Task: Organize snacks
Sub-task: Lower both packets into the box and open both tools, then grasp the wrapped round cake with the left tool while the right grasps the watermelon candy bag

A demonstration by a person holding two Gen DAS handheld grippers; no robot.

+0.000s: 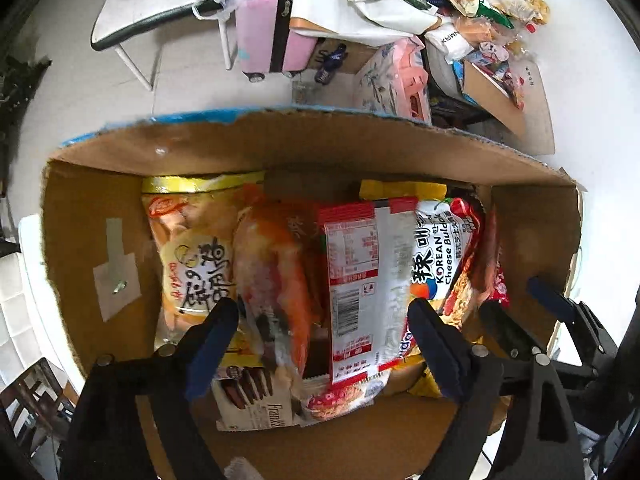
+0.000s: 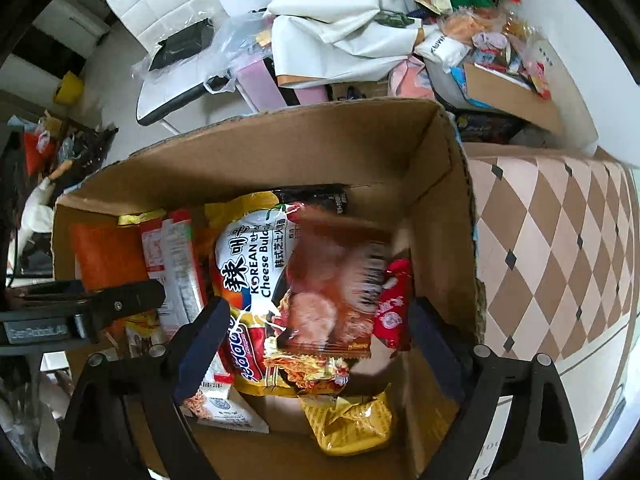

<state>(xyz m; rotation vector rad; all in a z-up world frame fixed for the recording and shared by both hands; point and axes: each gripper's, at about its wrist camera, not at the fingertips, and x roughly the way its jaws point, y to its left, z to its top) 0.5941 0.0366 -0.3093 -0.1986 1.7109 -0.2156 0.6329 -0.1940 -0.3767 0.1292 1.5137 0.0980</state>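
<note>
Snacks going into box (image 1: 280,148), both my grippers over it.
L gripper (image 1: 324,316) & R gripper (image 2: 320,320) released, nothing gripped; box part full, snack pile (image 1: 488,8) left beyond it.

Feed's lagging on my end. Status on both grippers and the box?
Left gripper open, right gripper open, both over box. Snack packets inside, blurred brown packet between right fingers. Nothing blocking.

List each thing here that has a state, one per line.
Cardboard box: open, partly filled with snacks.
Left gripper: open, holding nothing.
Right gripper: open, holding nothing.
Cheese noodle packet: sealed, lying in the box.
Blurred orange bag: in the box.
</note>
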